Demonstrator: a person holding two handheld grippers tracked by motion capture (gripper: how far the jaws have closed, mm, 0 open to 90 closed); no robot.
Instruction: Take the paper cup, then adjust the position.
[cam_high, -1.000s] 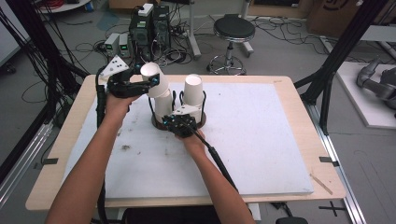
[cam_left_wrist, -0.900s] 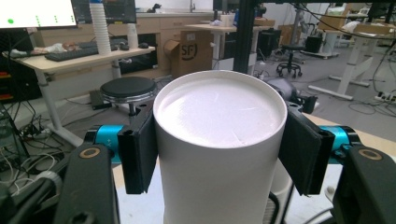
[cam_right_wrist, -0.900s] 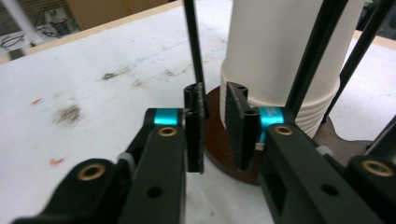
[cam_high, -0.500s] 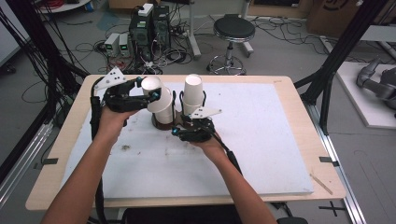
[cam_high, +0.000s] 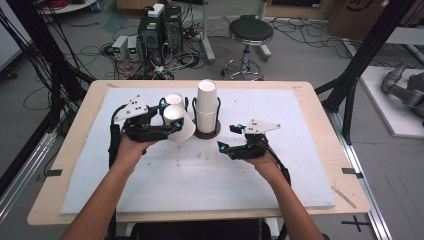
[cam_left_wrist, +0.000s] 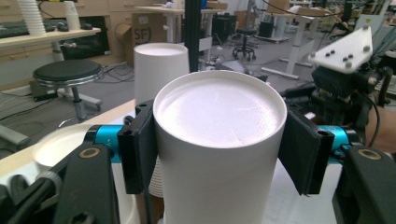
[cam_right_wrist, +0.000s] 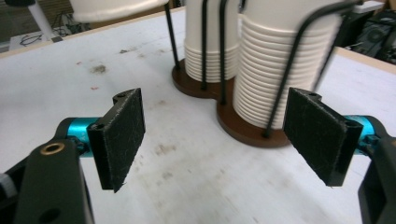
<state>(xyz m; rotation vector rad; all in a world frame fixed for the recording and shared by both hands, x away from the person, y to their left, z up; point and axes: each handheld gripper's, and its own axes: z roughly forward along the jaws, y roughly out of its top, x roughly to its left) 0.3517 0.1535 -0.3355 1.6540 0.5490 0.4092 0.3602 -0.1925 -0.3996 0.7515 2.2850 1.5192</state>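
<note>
My left gripper (cam_high: 169, 128) is shut on a white paper cup (cam_high: 180, 126), held tilted just left of the cup holder. In the left gripper view the cup's (cam_left_wrist: 219, 140) flat bottom faces the camera, with a pad pressed on each side. A brown-based wire holder (cam_high: 207, 134) carries two stacks of white cups (cam_high: 206, 105), the shorter stack (cam_high: 174, 99) behind the held cup. My right gripper (cam_high: 228, 138) hangs right of the holder; its jaws have just been opening and nothing is between them. Seen from the right gripper (cam_right_wrist: 222, 140), both stacks (cam_right_wrist: 266, 70) stand close ahead.
A white foam sheet (cam_high: 300, 165) covers the wooden table (cam_high: 325, 115), with small dark stains (cam_right_wrist: 161, 149) near the holder's base (cam_right_wrist: 247, 126). A stool (cam_high: 250, 35) and computer gear (cam_high: 160, 30) stand on the floor beyond the far edge.
The right gripper let go at the holder's near stack, opened wide and drew back to the right. The left gripper carried its cup down and toward the near side.
</note>
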